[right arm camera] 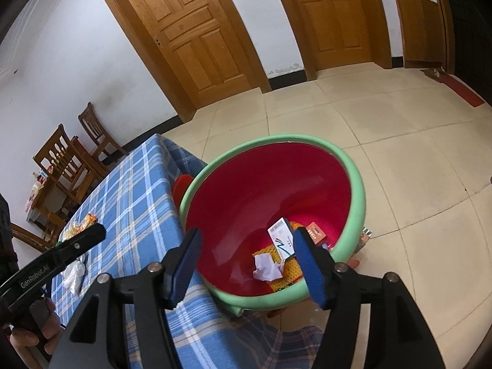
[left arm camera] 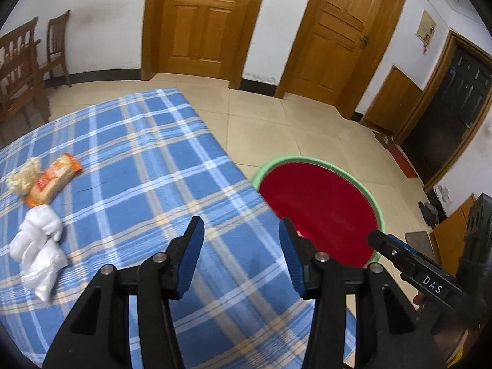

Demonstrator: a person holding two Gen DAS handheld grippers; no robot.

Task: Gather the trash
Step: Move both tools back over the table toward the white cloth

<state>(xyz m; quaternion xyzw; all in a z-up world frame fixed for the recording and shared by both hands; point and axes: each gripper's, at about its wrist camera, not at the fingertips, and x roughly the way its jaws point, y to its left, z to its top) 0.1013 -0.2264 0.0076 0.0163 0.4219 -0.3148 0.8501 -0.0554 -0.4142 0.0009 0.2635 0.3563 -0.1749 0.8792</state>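
Observation:
A red basin with a green rim [right arm camera: 358,190] stands beside the blue plaid table [right arm camera: 138,190]. It holds a white carton [right arm camera: 281,240], crumpled white paper [right arm camera: 266,267], a yellow net [right arm camera: 289,269] and an orange packet [right arm camera: 316,233]. My right gripper [right arm camera: 246,264] is open and empty above the basin's near rim. My left gripper [left arm camera: 241,253] is open and empty above the table's right edge, the basin [left arm camera: 319,212] to its right. On the table's left lie an orange wrapper [left arm camera: 53,181], a pale crumpled wad [left arm camera: 23,175] and a white plastic bag [left arm camera: 38,249].
Wooden chairs [left arm camera: 21,70] stand behind the table at the left. Wooden doors [left arm camera: 200,21] line the far wall. Tiled floor [right arm camera: 399,129] spreads beyond the basin. The other gripper shows at each view's edge: right [left arm camera: 415,270], left [right arm camera: 55,261].

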